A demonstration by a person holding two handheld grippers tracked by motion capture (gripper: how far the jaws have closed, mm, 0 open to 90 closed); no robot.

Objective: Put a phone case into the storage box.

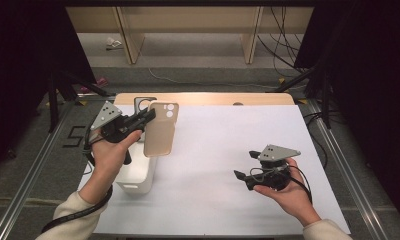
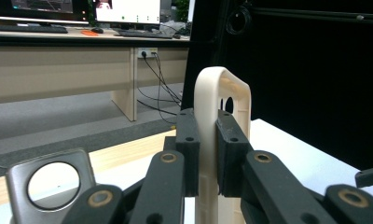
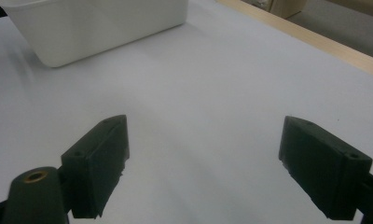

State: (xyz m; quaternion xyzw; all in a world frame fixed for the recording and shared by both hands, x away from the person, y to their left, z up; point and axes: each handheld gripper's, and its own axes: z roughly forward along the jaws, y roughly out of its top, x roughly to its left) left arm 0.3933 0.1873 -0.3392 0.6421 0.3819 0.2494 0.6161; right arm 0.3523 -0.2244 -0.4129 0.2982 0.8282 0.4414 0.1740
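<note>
The left gripper (image 1: 147, 118) holds a beige, soft-looking plastic phone case (image 1: 160, 129) in the air over the left part of the white surface (image 1: 228, 150), just above the white rectangular plastic bin (image 1: 137, 175) near the left edge. Its fingers (image 2: 188, 149) pinch the thin side wall of the case, one pad inside and one outside. Judging by this, the edge grip keeps the flat back free and lets the case hang upright, ready to be lowered into the bin or stood up.

The case is a matte shell with rounded corners and round camera cut-outs near its top. Behind it, toward the far left corner, stands a grey metallic-looking case (image 2: 49, 186) with one large round opening.

The right gripper (image 1: 245, 176) rests low near the right part of the surface, its black blocky fingers (image 3: 98, 163) spread wide with nothing between them, seemingly waiting.
</note>
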